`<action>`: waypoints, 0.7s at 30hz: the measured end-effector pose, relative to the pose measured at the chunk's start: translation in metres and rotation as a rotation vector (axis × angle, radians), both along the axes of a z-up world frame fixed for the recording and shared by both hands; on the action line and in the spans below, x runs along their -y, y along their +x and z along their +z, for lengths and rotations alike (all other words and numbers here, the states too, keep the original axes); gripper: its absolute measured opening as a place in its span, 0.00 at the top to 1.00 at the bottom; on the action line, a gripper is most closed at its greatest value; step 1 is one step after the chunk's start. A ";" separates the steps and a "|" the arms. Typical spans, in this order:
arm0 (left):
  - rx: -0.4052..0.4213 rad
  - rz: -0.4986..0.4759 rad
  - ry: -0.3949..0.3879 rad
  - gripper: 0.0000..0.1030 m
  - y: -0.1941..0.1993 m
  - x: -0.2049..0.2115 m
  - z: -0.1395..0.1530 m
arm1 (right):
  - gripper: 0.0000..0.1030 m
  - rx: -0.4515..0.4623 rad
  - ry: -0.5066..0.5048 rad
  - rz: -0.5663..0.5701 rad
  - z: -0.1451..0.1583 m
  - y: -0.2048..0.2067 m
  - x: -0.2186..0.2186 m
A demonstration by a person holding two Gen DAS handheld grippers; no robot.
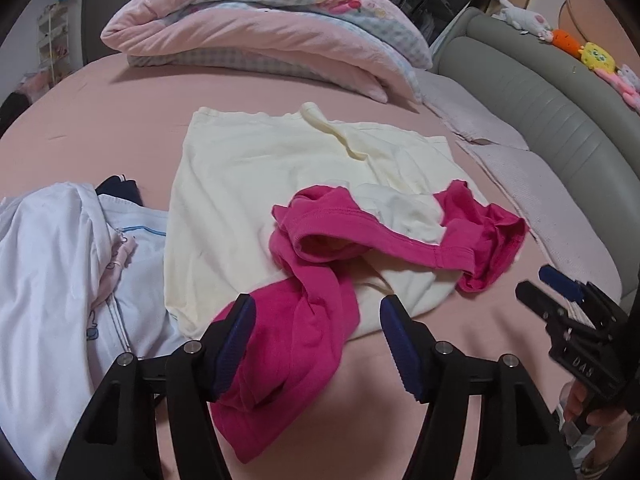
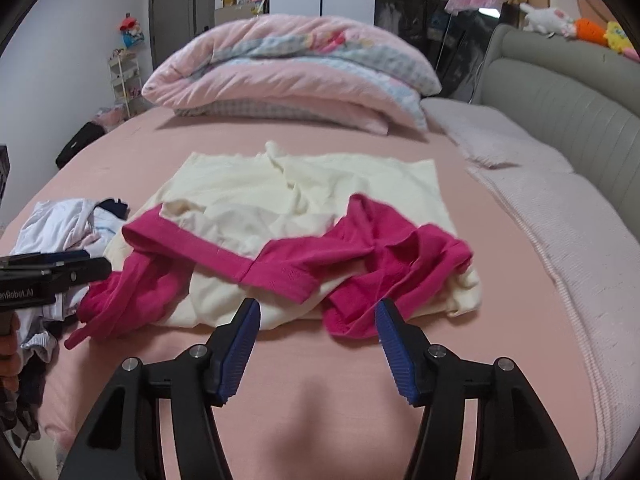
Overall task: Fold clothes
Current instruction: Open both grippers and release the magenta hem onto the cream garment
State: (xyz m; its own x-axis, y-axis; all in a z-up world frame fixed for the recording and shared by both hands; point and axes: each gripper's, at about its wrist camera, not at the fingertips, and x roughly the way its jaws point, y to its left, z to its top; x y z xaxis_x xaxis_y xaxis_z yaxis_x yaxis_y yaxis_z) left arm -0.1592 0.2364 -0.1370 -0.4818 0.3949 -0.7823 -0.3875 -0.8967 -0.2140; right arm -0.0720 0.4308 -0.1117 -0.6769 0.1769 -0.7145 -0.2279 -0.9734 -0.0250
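Observation:
A magenta garment (image 1: 320,224) (image 2: 280,264) lies crumpled across the near edge of a flat cream garment (image 1: 248,168) (image 2: 260,184) on the pink bed sheet (image 1: 100,120) (image 2: 304,360). My left gripper (image 1: 316,308) is open; one end of the magenta cloth lies loosely between its jaws, against the left pad. It also shows at the left edge of the right wrist view (image 2: 80,264). My right gripper (image 2: 318,306) stands open just short of the magenta cloth's right end, with nothing pinched. It appears at the right in the left wrist view (image 1: 560,292).
A heap of white and pale blue clothes (image 1: 48,248) (image 2: 60,220) lies to the left. A folded pink duvet (image 1: 260,32) (image 2: 288,64) sits at the far side. Pale pillows (image 1: 520,184) and a grey padded headboard (image 1: 540,104) (image 2: 560,92) with plush toys line the right.

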 end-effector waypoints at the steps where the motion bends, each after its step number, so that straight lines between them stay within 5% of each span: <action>1: -0.002 0.001 -0.007 0.39 -0.001 -0.001 0.000 | 0.42 0.005 0.007 0.003 -0.002 -0.001 0.001; 14: 0.022 0.023 -0.070 0.39 -0.025 -0.010 -0.018 | 0.42 0.040 -0.059 -0.002 -0.024 -0.032 -0.007; 21: 0.014 0.015 -0.108 0.39 -0.036 -0.018 -0.028 | 0.41 0.081 -0.008 0.051 -0.042 -0.045 -0.001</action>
State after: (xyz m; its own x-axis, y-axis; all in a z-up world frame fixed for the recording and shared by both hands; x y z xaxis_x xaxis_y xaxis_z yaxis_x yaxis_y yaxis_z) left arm -0.1956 0.2543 -0.1654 -0.4758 0.3011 -0.8264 -0.3717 -0.9204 -0.1213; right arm -0.1171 0.4317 -0.1537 -0.6250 0.1376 -0.7684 -0.1755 -0.9839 -0.0334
